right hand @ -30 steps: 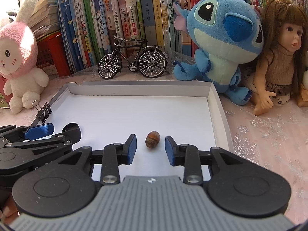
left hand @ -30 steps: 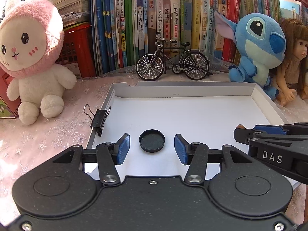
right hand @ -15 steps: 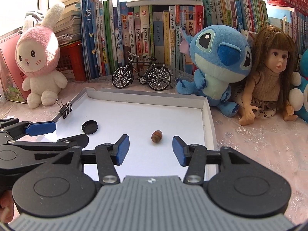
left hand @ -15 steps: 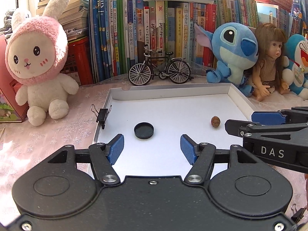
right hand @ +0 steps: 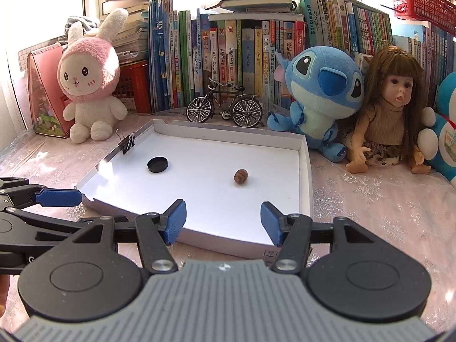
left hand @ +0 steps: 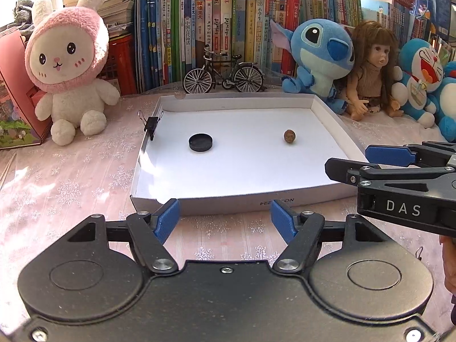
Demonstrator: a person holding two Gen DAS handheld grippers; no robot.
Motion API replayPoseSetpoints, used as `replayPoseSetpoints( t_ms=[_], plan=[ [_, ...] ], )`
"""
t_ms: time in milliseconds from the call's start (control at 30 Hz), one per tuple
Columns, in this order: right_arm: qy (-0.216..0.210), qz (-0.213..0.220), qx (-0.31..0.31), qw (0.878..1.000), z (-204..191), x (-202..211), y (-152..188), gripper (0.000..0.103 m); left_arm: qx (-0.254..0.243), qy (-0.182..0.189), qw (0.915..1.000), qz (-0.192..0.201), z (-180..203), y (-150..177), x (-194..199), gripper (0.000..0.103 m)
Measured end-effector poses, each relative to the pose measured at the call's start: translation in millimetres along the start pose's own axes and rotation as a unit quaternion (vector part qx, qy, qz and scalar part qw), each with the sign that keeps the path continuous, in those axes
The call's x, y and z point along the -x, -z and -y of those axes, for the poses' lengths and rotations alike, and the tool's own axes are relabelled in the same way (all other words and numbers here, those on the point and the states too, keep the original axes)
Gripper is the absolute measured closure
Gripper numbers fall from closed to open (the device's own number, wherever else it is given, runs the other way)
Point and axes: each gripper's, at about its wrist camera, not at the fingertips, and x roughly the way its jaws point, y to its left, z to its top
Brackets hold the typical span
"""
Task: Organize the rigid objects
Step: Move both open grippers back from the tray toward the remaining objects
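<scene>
- Left wrist view shows the left gripper (left hand: 225, 218) over the tablecloth just short of the white tray (left hand: 322, 108); its jaws have just been opening and stand apart with nothing between them.
- Right wrist view shows the right gripper (right hand: 223, 222) at the tray's near edge; its jaws have likewise just been opening and are also apart and empty.
- Both task things lie on the tray floor, well apart from each other: the black cap (left hand: 200, 142) toward the left wall, near the binder clip (left hand: 151, 123) on that wall, and the brown nut (left hand: 289, 136) toward the right.
- By my judgement the step in hand is a retreat after placing; it goes well if both grippers lift clear of the near wall, so the light tray is not nudged and the nut does not roll.
- The cap lies flat with its open side up; being round, it has no long axis across the tray.
- The nut (right hand: 241, 175) lies on its side, its long axis running roughly toward the far wall, tilted slightly right; which end is the tip I cannot tell.
</scene>
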Motion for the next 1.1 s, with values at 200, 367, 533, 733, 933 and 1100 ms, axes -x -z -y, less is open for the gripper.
replayPoseSetpoints(
  t_ms=[200,367,533,733,933,1100],
  plan=[
    [-0.002,-0.003,0.009,1.000,-2,16,16,0.029,0.000,0.006,0.9999,-0.011,4,21,15,0.033],
    [-0.004,-0.005,0.016,1.000,-4,27,30,0.028,-0.012,0.005,0.9998,-0.012,8,33,25,0.031],
    [-0.011,-0.012,0.022,1.000,-6,34,43,0.028,-0.010,0.011,0.9997,-0.021,11,43,31,0.031],
    [-0.013,-0.016,0.025,0.999,-8,42,57,0.027,-0.011,0.014,0.9994,-0.028,13,57,37,0.031],
    [-0.011,-0.016,0.031,0.999,-9,52,71,0.027,-0.003,0.016,0.9995,-0.027,12,70,44,0.031],
    [-0.009,-0.018,0.039,0.999,-9,61,83,0.027,-0.018,0.019,0.9995,-0.017,16,84,57,0.031]
  ],
)
